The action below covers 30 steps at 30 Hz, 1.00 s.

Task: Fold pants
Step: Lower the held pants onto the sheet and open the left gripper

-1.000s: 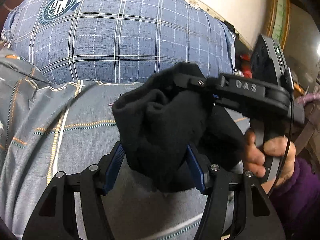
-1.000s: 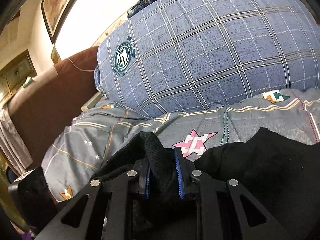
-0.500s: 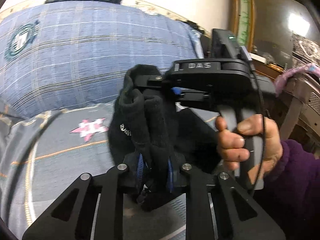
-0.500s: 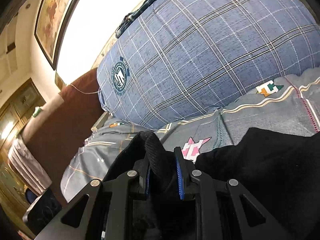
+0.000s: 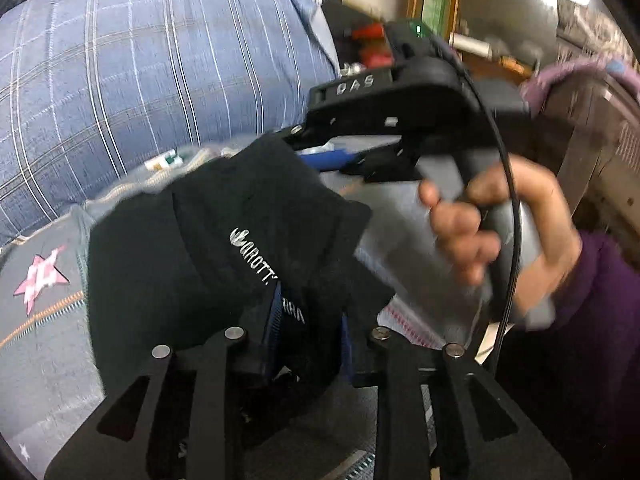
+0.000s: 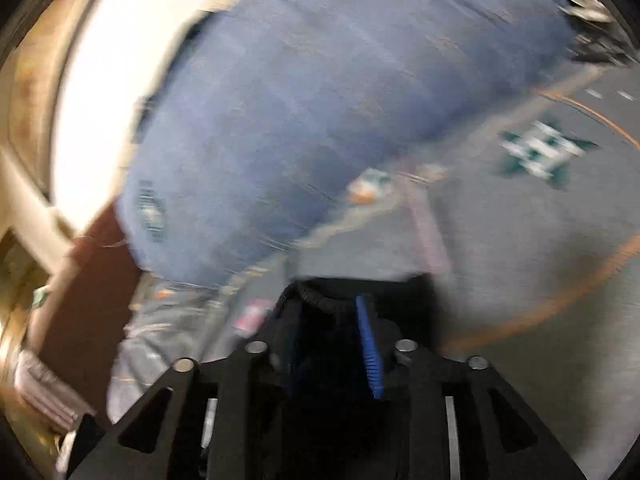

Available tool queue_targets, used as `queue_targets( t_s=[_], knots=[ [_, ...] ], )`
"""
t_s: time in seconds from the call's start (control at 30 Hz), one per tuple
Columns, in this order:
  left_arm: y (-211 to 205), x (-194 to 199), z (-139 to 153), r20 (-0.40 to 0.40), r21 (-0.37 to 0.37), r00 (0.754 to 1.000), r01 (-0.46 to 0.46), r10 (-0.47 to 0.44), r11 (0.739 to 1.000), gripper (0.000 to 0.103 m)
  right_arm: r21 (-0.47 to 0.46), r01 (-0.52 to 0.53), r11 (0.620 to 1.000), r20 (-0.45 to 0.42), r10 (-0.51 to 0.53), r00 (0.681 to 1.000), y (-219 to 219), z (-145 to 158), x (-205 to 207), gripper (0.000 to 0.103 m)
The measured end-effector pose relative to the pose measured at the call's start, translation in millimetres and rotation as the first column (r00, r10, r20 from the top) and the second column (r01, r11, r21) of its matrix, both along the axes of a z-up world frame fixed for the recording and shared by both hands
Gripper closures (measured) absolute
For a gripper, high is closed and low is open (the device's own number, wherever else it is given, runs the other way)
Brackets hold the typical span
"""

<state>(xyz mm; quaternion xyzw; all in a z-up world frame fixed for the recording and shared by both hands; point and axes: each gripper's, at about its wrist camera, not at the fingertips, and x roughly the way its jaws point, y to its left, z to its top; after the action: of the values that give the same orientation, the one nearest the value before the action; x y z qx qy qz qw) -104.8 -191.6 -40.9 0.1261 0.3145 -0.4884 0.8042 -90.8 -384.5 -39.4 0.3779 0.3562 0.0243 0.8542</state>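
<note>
The black pants (image 5: 200,248) with white lettering hang spread over the bed in the left wrist view. A fold of them fills the gap between the blue pads of my left gripper (image 5: 308,332), whose jaws are opening but still pinch the cloth. A hand (image 5: 480,220) holds my right gripper (image 5: 316,148) at the pants' upper edge. In the blurred right wrist view the pants (image 6: 320,292) lie between the jaws of my right gripper (image 6: 332,340), which are opening. The face of its right pad (image 6: 368,344) shows bare.
A big blue plaid pillow (image 5: 140,72) lies behind the pants on the grey star-print bedsheet (image 5: 40,280). A purple sleeve (image 5: 580,300) and furniture (image 5: 600,120) fill the right. A brown headboard (image 6: 80,280) stands at the left in the right wrist view.
My left gripper closed on the bunched pants, which now hang flatter with the lettering showing. Both views swung sideways across the bed. My right gripper's jaws stand wider apart than before.
</note>
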Motion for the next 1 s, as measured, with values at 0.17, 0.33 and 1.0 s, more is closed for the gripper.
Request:
queue_targets(
  t_s=[0.17,0.33,1.0],
  knots=[
    [32,-22,25,-0.051,-0.105,0.994,0.093,-0.099,0.990,0.046,-0.093,-0.007,0.996,0.005,0.007,1.000,-4,4,-16,0.067],
    [73,-27,41,-0.031,-0.120,0.996,0.080,-0.084,0.990,0.033,-0.191,-0.009,0.982,0.040,0.017,0.999,3,26,-25,0.045],
    [28,78,-5,-0.065,0.136,0.930,-0.352,0.363,0.926,0.031,-0.018,-0.150,0.988,0.124,0.151,0.981,44,12,-15,0.049]
  ],
)
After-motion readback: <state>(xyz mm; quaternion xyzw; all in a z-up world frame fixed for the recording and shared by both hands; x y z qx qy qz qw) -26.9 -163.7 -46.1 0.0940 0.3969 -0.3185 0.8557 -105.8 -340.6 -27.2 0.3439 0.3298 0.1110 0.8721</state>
